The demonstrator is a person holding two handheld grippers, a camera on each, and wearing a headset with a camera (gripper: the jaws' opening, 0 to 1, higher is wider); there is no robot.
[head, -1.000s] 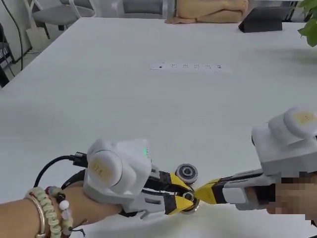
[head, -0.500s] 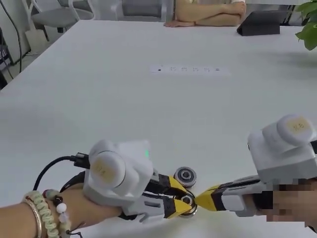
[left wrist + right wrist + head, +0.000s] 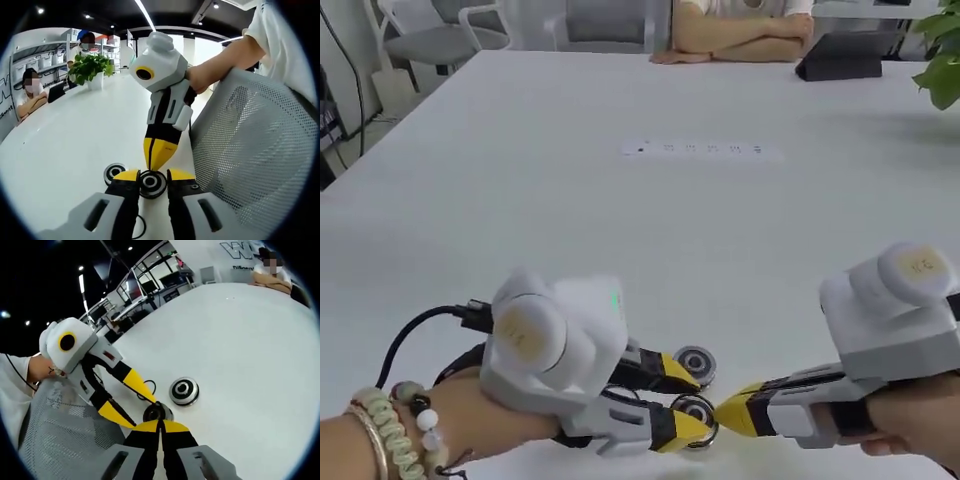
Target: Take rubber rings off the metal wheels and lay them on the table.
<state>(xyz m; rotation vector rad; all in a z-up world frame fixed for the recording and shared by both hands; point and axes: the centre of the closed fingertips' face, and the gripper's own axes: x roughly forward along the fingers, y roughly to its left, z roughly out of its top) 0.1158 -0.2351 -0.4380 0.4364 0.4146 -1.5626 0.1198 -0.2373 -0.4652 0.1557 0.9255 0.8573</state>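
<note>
Metal wheel in the left hand-held gripper

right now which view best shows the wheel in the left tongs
Left gripper view: the wheel sits face-on between the left tongs. The head view shows it small; the right tongs partly cover it in their view.

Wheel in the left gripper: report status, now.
Left gripper clamped on metal wheel. Right gripper shut, tips at that wheel's rim; ring grip unclear. Second wheel lies apart on table.
</note>
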